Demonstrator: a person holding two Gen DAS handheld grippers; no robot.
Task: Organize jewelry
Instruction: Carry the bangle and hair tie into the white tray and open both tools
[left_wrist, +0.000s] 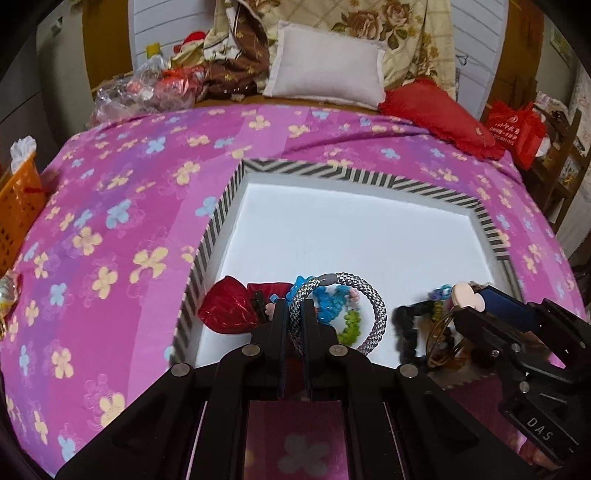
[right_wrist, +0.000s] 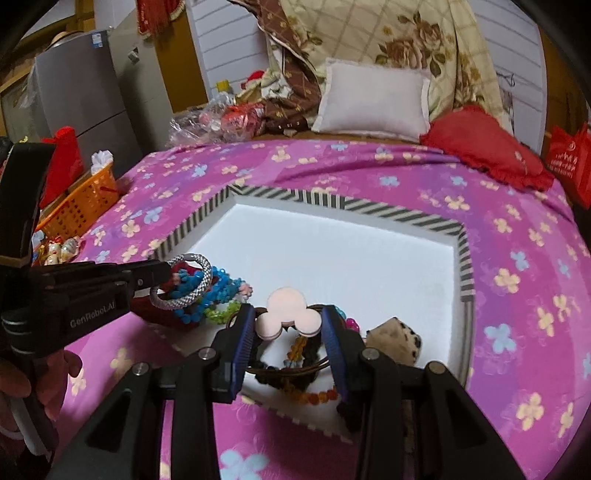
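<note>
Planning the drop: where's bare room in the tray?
Free: the tray's white floor from the far striped rim down to mid-tray, wall to wall. Crowded: the near edge, with red pouch, blue beads, black scrunchie and both grippers' loads.

A white pillow (left_wrist: 325, 70) and red cushion (left_wrist: 439, 114) lie beyond the flowered pink bedspread (left_wrist: 122, 206); an orange basket (right_wrist: 83, 203) stands beside it.

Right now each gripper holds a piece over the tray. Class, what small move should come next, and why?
Probably carry both forward and set them down: left gripper pinches the grey braided bracelet, right gripper grips the pink mouse-shaped piece, and the tray's far half lies bare.
</note>
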